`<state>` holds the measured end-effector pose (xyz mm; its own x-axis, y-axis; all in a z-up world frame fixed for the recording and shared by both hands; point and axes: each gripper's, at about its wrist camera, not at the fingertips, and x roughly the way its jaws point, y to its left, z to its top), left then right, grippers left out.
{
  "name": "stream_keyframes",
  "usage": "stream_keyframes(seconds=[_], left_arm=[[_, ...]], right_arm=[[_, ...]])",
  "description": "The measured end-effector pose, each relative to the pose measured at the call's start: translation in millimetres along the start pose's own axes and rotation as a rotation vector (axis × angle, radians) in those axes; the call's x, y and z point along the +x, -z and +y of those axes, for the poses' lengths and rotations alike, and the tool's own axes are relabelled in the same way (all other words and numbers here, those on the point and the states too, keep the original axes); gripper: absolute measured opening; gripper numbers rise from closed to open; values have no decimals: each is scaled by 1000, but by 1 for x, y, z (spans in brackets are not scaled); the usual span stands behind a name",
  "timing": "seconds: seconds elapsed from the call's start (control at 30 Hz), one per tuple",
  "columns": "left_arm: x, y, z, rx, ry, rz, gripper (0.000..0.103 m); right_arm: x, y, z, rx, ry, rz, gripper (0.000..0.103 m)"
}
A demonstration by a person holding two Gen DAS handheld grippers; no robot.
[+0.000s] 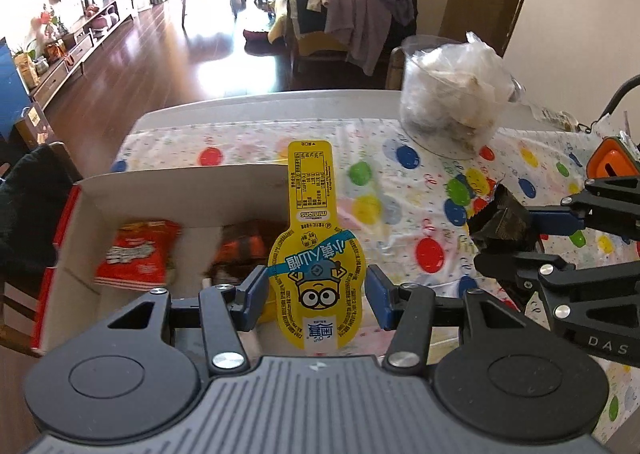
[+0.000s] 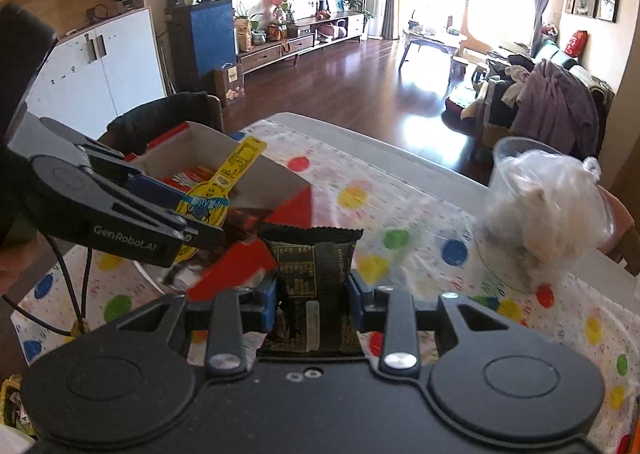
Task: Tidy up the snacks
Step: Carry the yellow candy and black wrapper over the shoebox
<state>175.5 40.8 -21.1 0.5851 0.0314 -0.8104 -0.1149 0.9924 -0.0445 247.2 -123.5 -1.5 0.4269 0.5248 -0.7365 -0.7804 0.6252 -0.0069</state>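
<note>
My left gripper is shut on a yellow Minions jelly snack, whose long tab points up and away. It hangs over the near wall of an open cardboard box with red sides. Inside the box lie a red snack packet and a darker orange packet. My right gripper is shut on a black snack packet, held upright above the tablecloth. In the right wrist view the left gripper with its yellow snack is over the box.
A table under a white cloth with coloured balloons carries a clear tub stuffed with plastic bags at the far right. An orange object sits at the right edge. A dark chair stands behind the box. Beyond lies a wooden floor.
</note>
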Motion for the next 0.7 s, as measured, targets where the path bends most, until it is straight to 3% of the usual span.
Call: stream_keyframes(seconds=[0.4,0.7], left_arm=[[-16,4,96,-14,-26,-10,52],[12,1,158,-25,-60,48,52]], right_arm=[[40,-39,70,-15,3,7,33],[90,-55,93,37,29,45,33]])
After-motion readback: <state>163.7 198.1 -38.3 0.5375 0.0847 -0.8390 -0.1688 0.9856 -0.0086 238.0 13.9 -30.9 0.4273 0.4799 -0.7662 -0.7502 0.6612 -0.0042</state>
